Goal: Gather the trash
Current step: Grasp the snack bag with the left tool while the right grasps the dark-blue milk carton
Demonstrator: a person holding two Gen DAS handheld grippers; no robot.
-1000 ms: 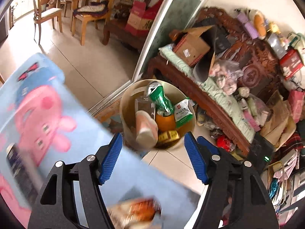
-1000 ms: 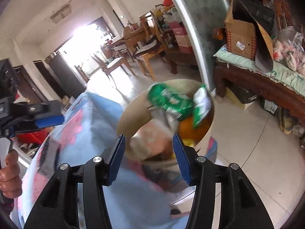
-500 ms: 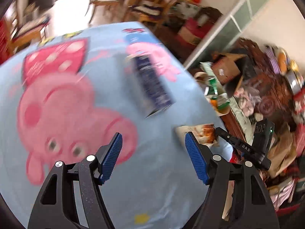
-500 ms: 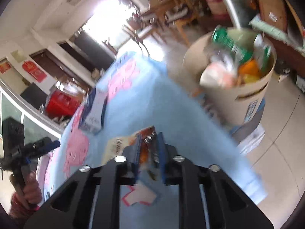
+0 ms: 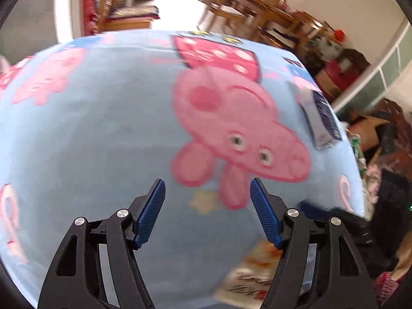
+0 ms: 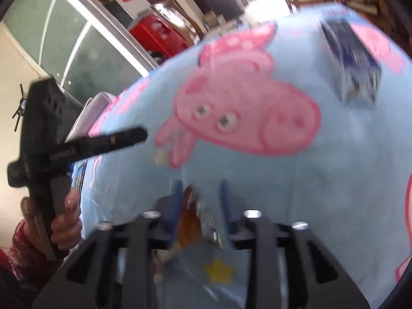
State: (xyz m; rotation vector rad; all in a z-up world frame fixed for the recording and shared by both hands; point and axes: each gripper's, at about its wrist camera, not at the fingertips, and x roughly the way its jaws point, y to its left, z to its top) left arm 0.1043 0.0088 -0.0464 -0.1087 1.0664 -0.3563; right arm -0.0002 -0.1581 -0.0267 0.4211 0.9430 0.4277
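An orange and silver snack wrapper [image 6: 195, 216] sits between the blue pads of my right gripper [image 6: 199, 200], low over the blue cartoon-pig cloth [image 6: 257, 170]; the jaws stand a little apart and the view is blurred. The wrapper also shows in the left wrist view [image 5: 255, 273], lying on the cloth at the lower right. A dark blue carton [image 5: 320, 118] lies on the cloth at the far right; it also shows in the right wrist view [image 6: 352, 69]. My left gripper [image 5: 207, 213] is open and empty above the cloth [image 5: 90, 141].
The left gripper's handle and the hand holding it [image 6: 49, 180] are at the left of the right wrist view. Wooden chairs and a table [image 5: 257, 7] stand beyond the cloth. A cluttered wooden bench with a cardboard box [image 5: 365, 128] is at the right.
Both grippers swung away from the full bin to the cloth. My right gripper came down around the snack wrapper and its jaws now stand a little wider than half a second ago. The left gripper stayed open.
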